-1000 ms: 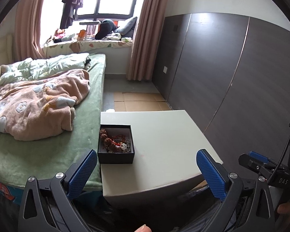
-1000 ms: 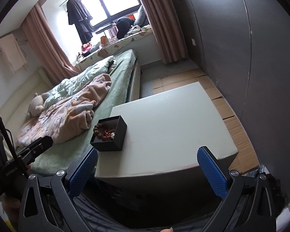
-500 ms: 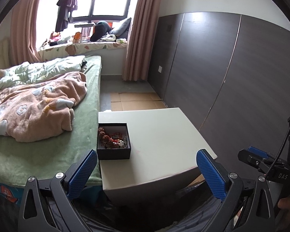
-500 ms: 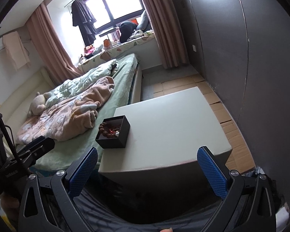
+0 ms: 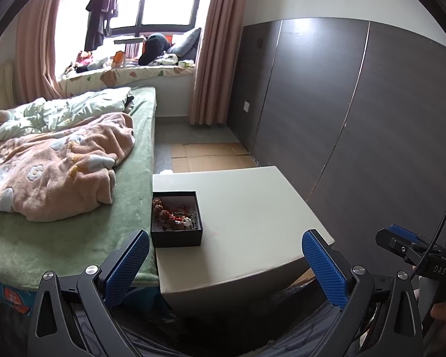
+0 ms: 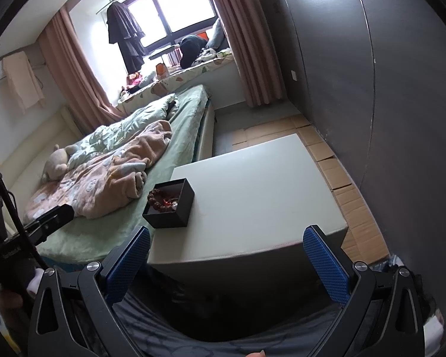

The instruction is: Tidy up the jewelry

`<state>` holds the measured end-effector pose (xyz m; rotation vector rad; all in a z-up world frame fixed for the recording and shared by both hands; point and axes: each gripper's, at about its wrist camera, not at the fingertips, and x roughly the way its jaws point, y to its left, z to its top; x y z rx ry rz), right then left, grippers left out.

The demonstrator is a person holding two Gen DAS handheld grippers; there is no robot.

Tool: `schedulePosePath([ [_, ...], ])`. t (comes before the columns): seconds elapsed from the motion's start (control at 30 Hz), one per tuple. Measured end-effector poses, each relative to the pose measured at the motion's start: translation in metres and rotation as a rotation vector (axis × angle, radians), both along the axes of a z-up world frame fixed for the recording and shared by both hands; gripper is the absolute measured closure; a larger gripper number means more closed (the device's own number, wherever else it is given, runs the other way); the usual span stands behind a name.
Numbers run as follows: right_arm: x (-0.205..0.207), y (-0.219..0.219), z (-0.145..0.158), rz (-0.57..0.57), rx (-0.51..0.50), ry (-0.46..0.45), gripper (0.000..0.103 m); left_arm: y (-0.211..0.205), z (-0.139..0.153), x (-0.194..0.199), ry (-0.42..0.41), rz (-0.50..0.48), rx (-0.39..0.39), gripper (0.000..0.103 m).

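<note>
Left tongs (image 5: pixel 226 263): spread wide, gripping nothing, held short of the near edge of the surface.
Right tongs (image 6: pixel 226 261): likewise spread wide, nothing between the blue pads.
Black box (image 5: pixel 176 223): open-topped, on the surface's (image 5: pixel 252 217) near-left corner, beside the bed (image 5: pixel 74 238).
Jewelry (image 5: pixel 172 215): brown bead bracelet and red pieces heaped inside the box.

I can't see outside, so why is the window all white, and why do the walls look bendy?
Left wrist view: the window is overexposed by daylight, and the fisheye lens bends the dark wall panels. Right wrist view: same white window, with black corners from the lens.
</note>
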<state>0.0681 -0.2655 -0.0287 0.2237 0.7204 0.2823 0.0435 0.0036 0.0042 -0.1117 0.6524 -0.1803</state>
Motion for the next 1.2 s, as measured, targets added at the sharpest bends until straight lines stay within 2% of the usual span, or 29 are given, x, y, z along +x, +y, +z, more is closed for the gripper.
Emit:
schedulePosePath([
  [1.2, -0.004, -0.014, 0.003, -0.03, 0.009, -0.007, 0.0, -0.009, 0.005, -0.005, -0.009, -0.029, 0.011, 0.001],
])
